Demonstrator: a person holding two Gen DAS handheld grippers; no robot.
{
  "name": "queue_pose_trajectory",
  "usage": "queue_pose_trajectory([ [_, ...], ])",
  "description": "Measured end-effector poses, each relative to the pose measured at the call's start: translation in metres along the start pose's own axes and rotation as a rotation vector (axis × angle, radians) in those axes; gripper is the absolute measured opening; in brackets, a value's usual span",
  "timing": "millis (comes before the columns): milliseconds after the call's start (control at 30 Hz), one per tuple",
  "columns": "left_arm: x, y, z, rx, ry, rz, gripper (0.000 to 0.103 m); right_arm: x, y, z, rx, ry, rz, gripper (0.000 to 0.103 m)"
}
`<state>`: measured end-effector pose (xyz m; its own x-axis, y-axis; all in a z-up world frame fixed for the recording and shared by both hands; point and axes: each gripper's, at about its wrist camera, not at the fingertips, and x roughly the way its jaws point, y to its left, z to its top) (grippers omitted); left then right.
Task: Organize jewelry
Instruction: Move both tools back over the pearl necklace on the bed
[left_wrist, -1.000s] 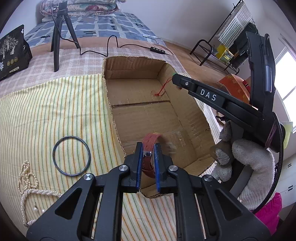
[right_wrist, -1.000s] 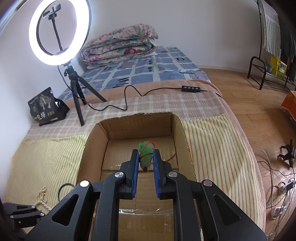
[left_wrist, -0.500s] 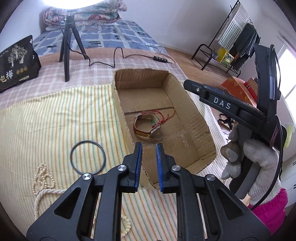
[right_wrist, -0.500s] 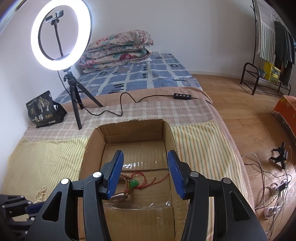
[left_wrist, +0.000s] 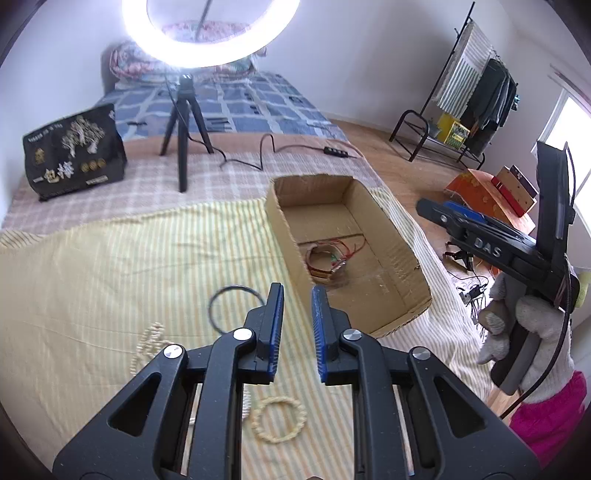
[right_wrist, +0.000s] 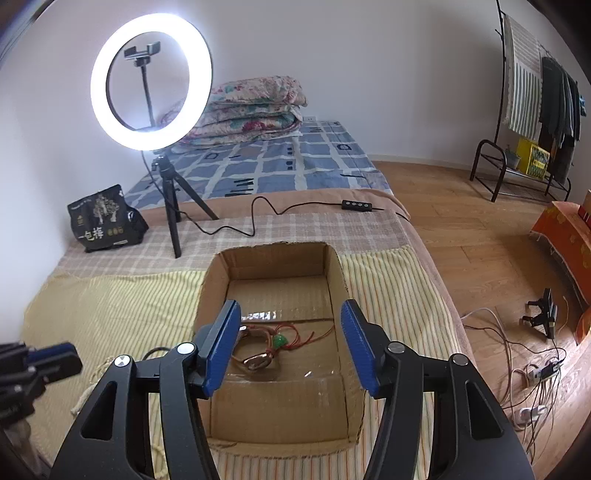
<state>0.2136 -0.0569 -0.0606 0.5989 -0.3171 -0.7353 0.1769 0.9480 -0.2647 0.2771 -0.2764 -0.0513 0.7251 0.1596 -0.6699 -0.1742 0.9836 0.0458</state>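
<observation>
An open cardboard box (left_wrist: 388, 236) (right_wrist: 334, 273) sits on the striped yellow cloth. Inside it lie a red-strapped watch (left_wrist: 325, 264) (right_wrist: 255, 356) and a green pendant on red cord (right_wrist: 281, 340). A dark bangle (left_wrist: 231, 304), a pearl necklace (left_wrist: 149, 338) and a pearl bracelet (left_wrist: 279, 419) lie on the cloth left of the box. My left gripper (left_wrist: 297, 304) is open and empty, above the cloth near the box's near-left wall. My right gripper (right_wrist: 290, 325) is wide open and empty above the box; it also shows in the left wrist view (left_wrist: 480, 243).
A ring light on a tripod (right_wrist: 151, 81) and a black snack bag (right_wrist: 105, 219) stand on the bed behind the box, with a cable and remote (right_wrist: 356, 205). Wooden floor with a clothes rack (right_wrist: 532, 110) and loose wires (right_wrist: 535, 369) lies to the right.
The left gripper let go of the watch and the right let go of the pendant; both now lie in the box. Both grippers opened and pulled back and up.
</observation>
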Motion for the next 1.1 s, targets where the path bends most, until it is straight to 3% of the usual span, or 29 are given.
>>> queue_pose_trajectory([
  [67, -0.013, 0.009, -0.002, 0.015, -0.029, 0.008, 0.04, -0.009, 0.005, -0.004, -0.01, -0.008, 0.003, 0.063],
  [100, -0.018, 0.014, -0.004, 0.022, -0.041, 0.013, 0.041, -0.014, 0.009, -0.007, -0.017, -0.01, 0.008, 0.063],
  [633, -0.061, 0.111, -0.026, -0.052, -0.065, 0.129, 0.041, -0.04, 0.096, -0.064, -0.227, 0.014, 0.142, 0.065],
  [800, -0.056, 0.134, -0.032, -0.076, -0.045, 0.156, 0.041, -0.032, 0.125, -0.082, -0.266, 0.05, 0.178, 0.065],
  [1100, -0.028, 0.155, -0.039, -0.105, 0.042, 0.128, 0.041, -0.01, 0.154, -0.109, -0.284, 0.164, 0.233, 0.065],
])
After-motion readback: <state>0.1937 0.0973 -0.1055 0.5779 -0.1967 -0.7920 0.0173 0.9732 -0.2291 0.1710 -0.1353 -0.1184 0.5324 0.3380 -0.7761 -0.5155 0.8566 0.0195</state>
